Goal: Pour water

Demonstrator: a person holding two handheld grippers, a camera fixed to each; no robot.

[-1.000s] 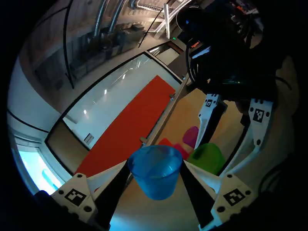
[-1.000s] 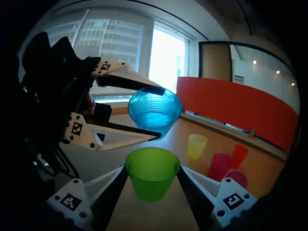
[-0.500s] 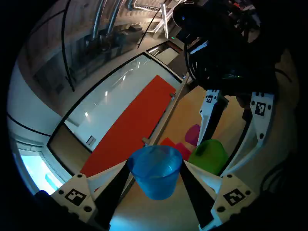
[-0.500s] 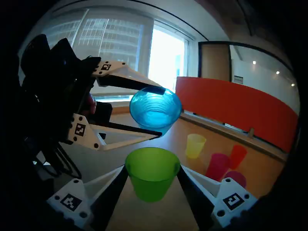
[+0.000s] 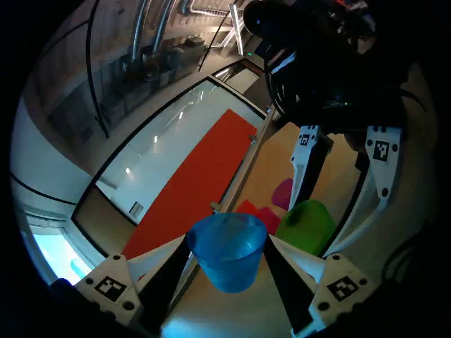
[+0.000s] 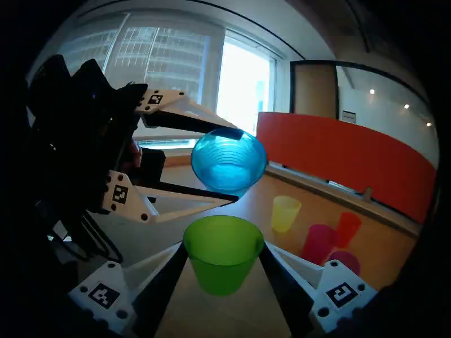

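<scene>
Across the lower half of the right gripper view: light wooden tabletop (image 6: 253, 207), with a low ledge along its far edge. An orange-red partition panel (image 6: 349, 158) stands behind the ledge, right of centre. Large bright window (image 6: 242, 84) at upper centre.

On the table at right, well apart from both grippers:
- small yellow plastic cup (image 6: 284, 213), upright
- magenta plastic cup (image 6: 318, 243) and orange-red plastic cup (image 6: 348, 226), just beside each other
- second magenta cup (image 6: 345, 260) at lower right, posture unclear

Left gripper view is rolled: table edge and panel run diagonally from lower left toward upper centre. Exposed ceiling pipes (image 5: 139, 34) at top.

Left gripper (image 5: 227, 248): both fingers press on a translucent blue plastic cup (image 5: 226, 262), so the gap is as narrow as the cup's width. In the right gripper view the blue cup sits at centre, clear of the table and tipped well over. Its mouth faces the camera and slightly down, its base points away toward the window, and its long axis is nearer level than upright. Water inside: cannot tell.

Right gripper (image 6: 224, 250): both fingers clamp a translucent green plastic cup (image 6: 224, 267) at bottom centre. It is upright in its own view, mouth up, long axis vertical. The blue cup's lower rim hangs above the green cup's mouth; the two are apart, not touching.
</scene>
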